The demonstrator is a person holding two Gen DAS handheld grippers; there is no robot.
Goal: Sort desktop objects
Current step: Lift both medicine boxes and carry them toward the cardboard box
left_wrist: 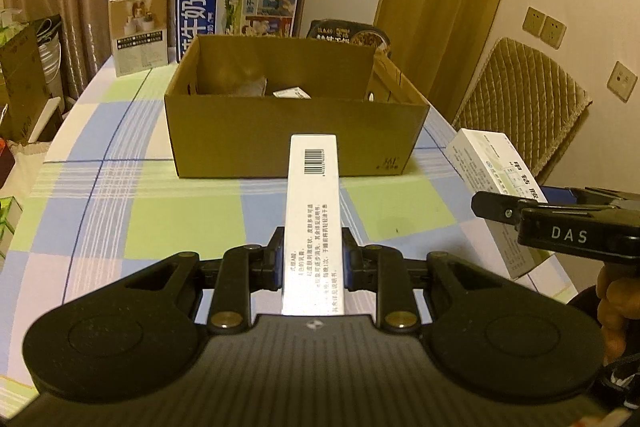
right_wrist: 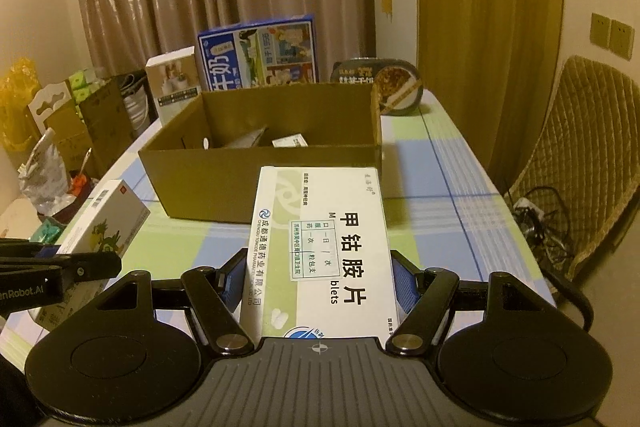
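Left tongs (left_wrist: 313,261) clamp a long narrow white carton with a barcode (left_wrist: 313,211); right tongs (right_wrist: 316,281) grip a flat white-and-green tablet box (right_wrist: 324,247). Both are held above the checked counter (left_wrist: 120,227), short of the open brown cardboard box (left_wrist: 296,135) (a few items already inside). Both drops remain.

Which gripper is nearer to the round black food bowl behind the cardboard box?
Right, probably. The bowl stands past the box's far right corner. The right gripper, holding a medicine box, faces that side; the left gripper, holding a narrow carton, is further left.
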